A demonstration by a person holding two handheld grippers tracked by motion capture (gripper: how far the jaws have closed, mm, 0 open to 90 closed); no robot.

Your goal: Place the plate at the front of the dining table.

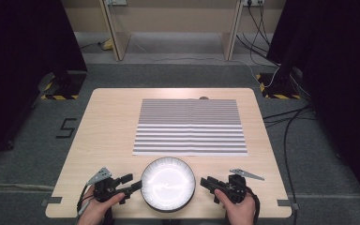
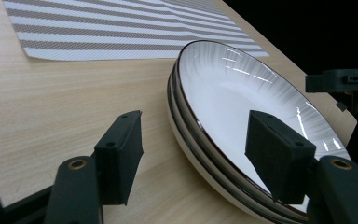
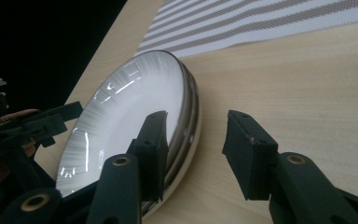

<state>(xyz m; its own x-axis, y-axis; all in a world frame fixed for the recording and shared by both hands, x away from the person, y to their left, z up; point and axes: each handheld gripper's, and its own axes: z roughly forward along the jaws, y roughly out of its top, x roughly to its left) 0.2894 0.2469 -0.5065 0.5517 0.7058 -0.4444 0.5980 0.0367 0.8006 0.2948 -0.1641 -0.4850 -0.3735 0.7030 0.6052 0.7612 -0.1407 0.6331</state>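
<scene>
A stack of white plates [image 1: 168, 183] with dark rims sits at the front centre of the wooden table [image 1: 108, 136]. My left gripper [image 1: 133, 183] is at the stack's left edge and stands open. In the left gripper view the plates' rim [image 2: 191, 121] runs between the jaws of the left gripper [image 2: 198, 154], one jaw outside and one over the plate. My right gripper [image 1: 205, 183] is open at the stack's right edge. The right gripper [image 3: 196, 149] straddles the plates' rim [image 3: 193, 107] the same way. Whether any pad touches the plates I cannot tell.
A grey-and-white striped placemat [image 1: 190, 126] lies flat beyond the plates, covering the table's middle and far part. Cables [image 1: 286, 126] run over the floor to the right. Black curtains flank the table, and a wooden desk frame [image 1: 173, 28] stands behind it.
</scene>
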